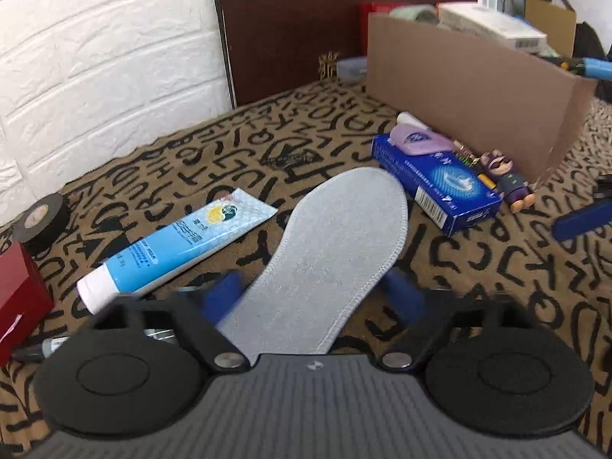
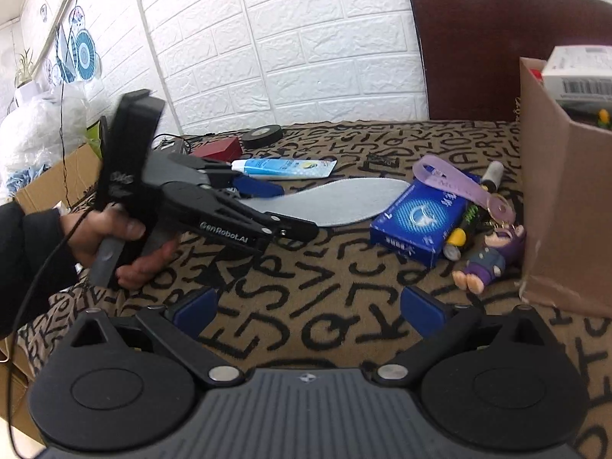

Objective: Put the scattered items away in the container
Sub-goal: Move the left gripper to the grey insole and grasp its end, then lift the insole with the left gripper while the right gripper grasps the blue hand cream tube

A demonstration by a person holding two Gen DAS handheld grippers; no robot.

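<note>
**Left gripper straddling the insole heel; right gripper spread over bare cloth**

Your left gripper [image 1: 319,298] has its blue fingers apart on either side of the heel end of the grey insole [image 1: 336,241]; motion blur hides whether the pads touch its edges. The insole lies flat on the letter-print cloth [image 1: 191,160], toe pointing away from you. Your right gripper [image 2: 306,311] is also spread, with only patterned cloth between its fingers, well short of the insole [image 2: 344,201].

Just left of the insole lies the blue-and-white tube [image 1: 172,244]. Beyond its toe, to the right, sits the blue carton [image 1: 440,183] with a purple tag [image 1: 417,139] on top. A small purple figurine [image 1: 508,183] lies beside the carton, against the container wall. A black tape roll [image 1: 42,222] and a red box [image 1: 19,290] sit at the far left, the box cut off by the frame.

The cardboard container [image 1: 478,99] stands farthest right. A white box [image 1: 493,25] with a barcode projects above its rim; the other contents are blurred.
</note>
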